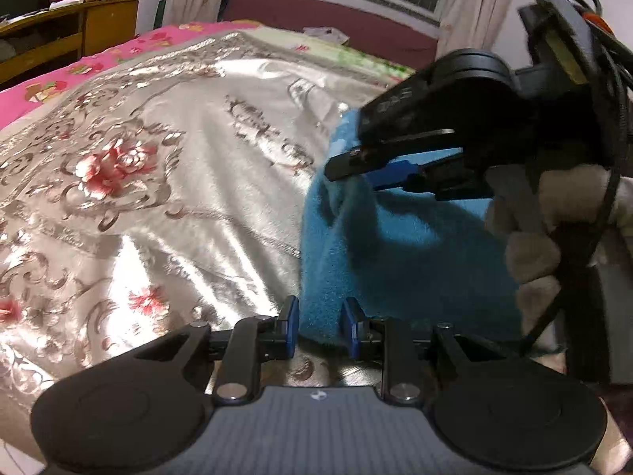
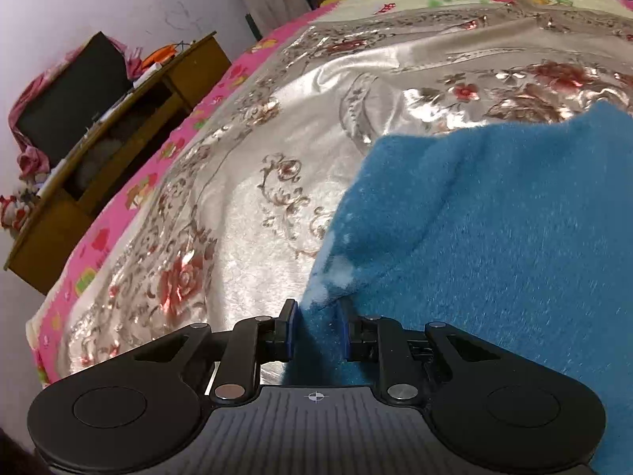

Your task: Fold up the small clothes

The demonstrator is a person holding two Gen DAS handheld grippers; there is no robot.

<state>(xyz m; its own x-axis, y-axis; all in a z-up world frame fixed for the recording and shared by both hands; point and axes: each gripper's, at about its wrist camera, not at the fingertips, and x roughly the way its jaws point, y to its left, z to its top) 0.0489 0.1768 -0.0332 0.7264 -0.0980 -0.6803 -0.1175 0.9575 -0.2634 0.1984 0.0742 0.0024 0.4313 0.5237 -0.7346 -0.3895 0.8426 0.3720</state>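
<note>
A fuzzy blue garment [image 1: 395,253] lies on a silver floral bedspread [image 1: 158,182]. My left gripper [image 1: 320,326] is shut on the garment's near edge, with blue cloth between its pads. My right gripper [image 1: 387,174] shows in the left wrist view, above and beyond the left one, clamped on another edge of the same garment. In the right wrist view the right gripper [image 2: 318,330] is shut on a fold of the blue garment [image 2: 494,237], which fills the right half of that view. The cloth hangs lifted between the two grippers.
The bedspread [image 2: 237,198] covers a bed with a pink floral sheet [image 1: 47,83] along its left side. A wooden desk [image 1: 59,35] with clutter stands left of the bed. A dark red headboard [image 1: 336,16] and a curtained window are at the far end.
</note>
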